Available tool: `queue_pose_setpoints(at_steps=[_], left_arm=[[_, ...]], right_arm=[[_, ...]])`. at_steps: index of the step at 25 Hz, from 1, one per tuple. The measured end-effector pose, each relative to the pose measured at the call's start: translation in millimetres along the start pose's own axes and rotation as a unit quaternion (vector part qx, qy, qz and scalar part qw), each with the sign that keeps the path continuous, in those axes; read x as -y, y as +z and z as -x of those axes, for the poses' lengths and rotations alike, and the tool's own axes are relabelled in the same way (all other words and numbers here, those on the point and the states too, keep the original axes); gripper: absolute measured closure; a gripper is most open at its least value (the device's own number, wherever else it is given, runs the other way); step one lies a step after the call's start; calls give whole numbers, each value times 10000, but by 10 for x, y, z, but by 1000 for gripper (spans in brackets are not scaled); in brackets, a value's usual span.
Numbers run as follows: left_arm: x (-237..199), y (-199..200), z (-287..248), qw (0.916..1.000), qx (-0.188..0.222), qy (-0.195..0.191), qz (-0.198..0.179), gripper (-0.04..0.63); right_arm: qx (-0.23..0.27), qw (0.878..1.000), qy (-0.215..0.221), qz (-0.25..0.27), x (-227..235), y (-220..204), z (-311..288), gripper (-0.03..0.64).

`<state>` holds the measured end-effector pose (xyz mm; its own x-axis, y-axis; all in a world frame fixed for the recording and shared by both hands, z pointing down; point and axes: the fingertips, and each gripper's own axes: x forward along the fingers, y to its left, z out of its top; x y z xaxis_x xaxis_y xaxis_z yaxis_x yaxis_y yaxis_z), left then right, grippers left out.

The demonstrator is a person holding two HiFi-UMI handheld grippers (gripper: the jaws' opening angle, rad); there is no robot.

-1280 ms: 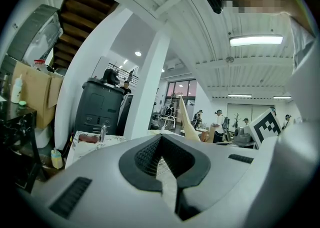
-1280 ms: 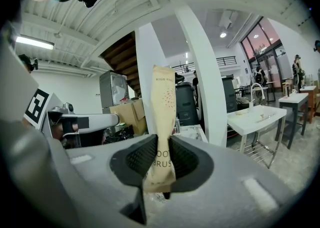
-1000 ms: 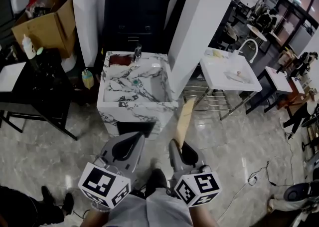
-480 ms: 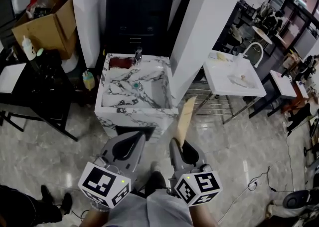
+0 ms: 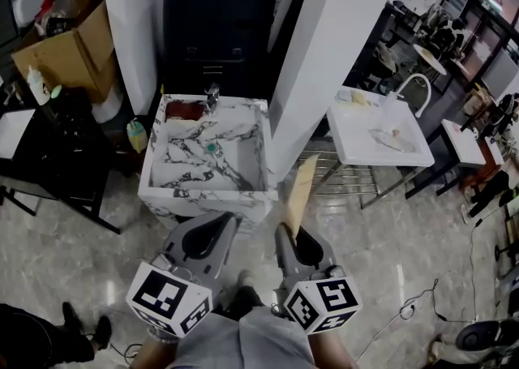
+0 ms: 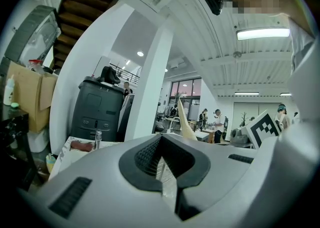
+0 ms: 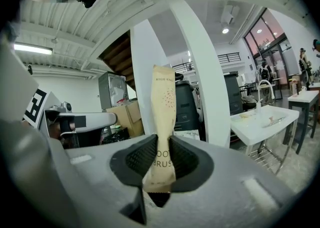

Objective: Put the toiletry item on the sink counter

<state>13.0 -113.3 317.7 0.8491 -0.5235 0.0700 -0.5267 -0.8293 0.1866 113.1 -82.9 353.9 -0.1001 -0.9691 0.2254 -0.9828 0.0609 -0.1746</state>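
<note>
A tall beige paper toothbrush packet [image 5: 300,191] [image 7: 163,111] stands upright in my right gripper [image 5: 285,234] [image 7: 160,164], whose pads are shut on its lower end. My left gripper [image 5: 222,228] [image 6: 162,156] is beside it on the left, jaws shut with nothing between them. Both hang over the glossy floor, short of the marble sink counter [image 5: 204,194] [image 6: 69,148]. The counter has a chrome faucet [image 5: 212,96] at its back and a dark red thing [image 5: 180,109] in the back left corner. The packet's tip [image 6: 186,124] shows in the left gripper view.
A white column [image 5: 324,59] rises just right of the marble sink. A white basin on a metal frame [image 5: 377,130] stands further right. A black cabinet [image 5: 215,27] is behind the sink; a black table [image 5: 49,144] and a cardboard box [image 5: 69,43] are at the left.
The marble sink has slid a little left in the head view as the viewpoint shifts. Both grippers keep the same pose, the packet still held.
</note>
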Motion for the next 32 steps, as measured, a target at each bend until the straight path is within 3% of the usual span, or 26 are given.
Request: queue_pose_setpoints(at_steps=[21, 32], left_arm=[[-124, -15, -1169, 9973, -60, 722, 92, 591], [-41, 16, -1538, 9964, -29, 847, -14, 591]], right_arm=[[-400, 9966, 727, 21, 1051, 97, -807, 541], [-370, 9949, 934, 93, 1369, 200, -929, 540]])
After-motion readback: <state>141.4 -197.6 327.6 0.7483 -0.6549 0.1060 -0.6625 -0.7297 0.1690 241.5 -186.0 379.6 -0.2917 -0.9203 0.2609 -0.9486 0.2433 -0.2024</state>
